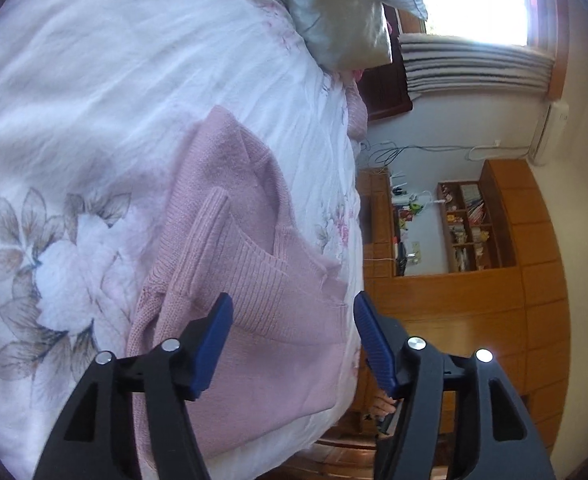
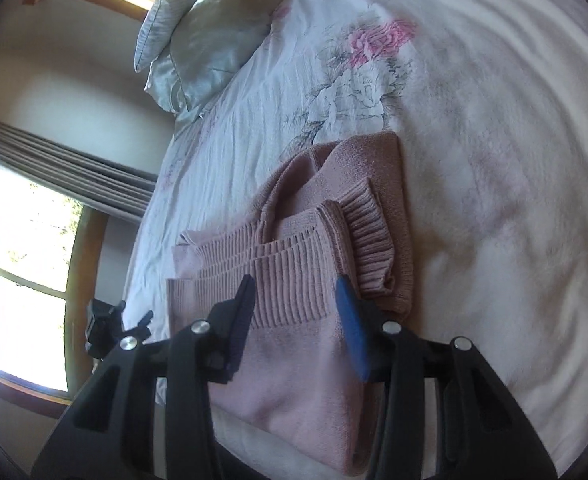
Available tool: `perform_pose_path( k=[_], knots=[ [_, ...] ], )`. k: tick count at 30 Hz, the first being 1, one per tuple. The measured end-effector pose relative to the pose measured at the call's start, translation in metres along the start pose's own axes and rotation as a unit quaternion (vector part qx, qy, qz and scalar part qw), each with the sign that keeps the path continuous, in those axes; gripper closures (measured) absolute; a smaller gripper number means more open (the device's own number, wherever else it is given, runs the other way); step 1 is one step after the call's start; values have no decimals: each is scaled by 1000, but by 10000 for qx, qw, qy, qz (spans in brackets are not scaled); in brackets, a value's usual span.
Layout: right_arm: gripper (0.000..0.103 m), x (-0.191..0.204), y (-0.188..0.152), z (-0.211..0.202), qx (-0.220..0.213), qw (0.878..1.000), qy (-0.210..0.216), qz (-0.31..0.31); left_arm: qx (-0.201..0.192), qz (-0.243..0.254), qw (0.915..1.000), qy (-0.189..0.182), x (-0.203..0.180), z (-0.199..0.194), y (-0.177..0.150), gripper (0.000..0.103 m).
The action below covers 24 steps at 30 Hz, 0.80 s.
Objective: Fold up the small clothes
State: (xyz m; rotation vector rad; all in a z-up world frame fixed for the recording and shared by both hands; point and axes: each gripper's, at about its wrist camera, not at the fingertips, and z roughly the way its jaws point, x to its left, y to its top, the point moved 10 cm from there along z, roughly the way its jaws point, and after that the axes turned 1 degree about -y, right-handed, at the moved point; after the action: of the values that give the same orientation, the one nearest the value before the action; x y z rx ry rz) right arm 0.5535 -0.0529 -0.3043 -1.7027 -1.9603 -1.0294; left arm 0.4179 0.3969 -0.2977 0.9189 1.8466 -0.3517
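— Item, location?
— Pink knit sweater (image 1: 249,280), folded, lying on floral bedspread (image 1: 93,80) near bed edge.
— Left hand-held gripper (image 1: 294,312)?
— Spread wide above sweater, empty.
— Right hand-held gripper (image 2: 298,292)?
— Likewise wide, over ribbed hem, gripping nothing.

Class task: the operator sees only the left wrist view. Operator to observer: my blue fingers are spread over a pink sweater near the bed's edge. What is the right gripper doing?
Observer: The right gripper is open, its fingers either side of the pink sweater and its ribbed hem.
Operator: Is a sleeve folded in?
Observer: Yes, a ribbed cuff lies on top of the folded body.
Operator: Anything beyond it?
Observer: A pink rose print on the bedspread, which your view lacks.
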Motion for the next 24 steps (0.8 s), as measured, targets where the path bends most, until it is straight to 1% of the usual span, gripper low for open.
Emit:
perform_pose_path(
  k=[1,4,6,7,10,12,16,17,18,19,20,21,24],
  knots=[
    [61,-1,2,3,5,9999,-114,-123,26,79,9998,153,0,2,3,36],
    [61,-4,3,17,86,9991,-296,-285,92,310,9961,815,7,11,14,34],
    [53,-9,7,25,100,9988,-392,-261,217,415,9923,1148,11,19,19,33],
    [52,-13,9,30,115,9988,-423,-222,276,467,9906,1259,12,23,21,33],
    [51,-17,11,39,177,9987,-445,-181,457,558,9872,1425,14,33,21,33],
    [51,-18,12,42,218,9987,-435,-167,500,618,9821,1706,19,37,24,33],
    [51,-13,10,52,341,9982,-436,-238,728,618,9778,1867,27,45,20,34],
    [51,-13,9,55,375,9978,-463,-277,768,652,9767,1896,28,47,19,39],
    [51,-12,8,57,411,9974,-494,-324,774,691,9752,1956,29,48,19,51],
    [51,-13,8,60,433,9969,-546,-375,771,766,9735,2013,28,47,19,58],
    [51,-13,8,61,439,9964,-597,-423,806,819,9728,2012,27,48,18,77],
    [51,-13,7,64,444,9958,-653,-469,843,871,9715,2037,26,48,16,91],
    [53,-13,5,67,455,9935,-822,-649,817,1090,9674,2133,21,50,13,92]
  ],
)
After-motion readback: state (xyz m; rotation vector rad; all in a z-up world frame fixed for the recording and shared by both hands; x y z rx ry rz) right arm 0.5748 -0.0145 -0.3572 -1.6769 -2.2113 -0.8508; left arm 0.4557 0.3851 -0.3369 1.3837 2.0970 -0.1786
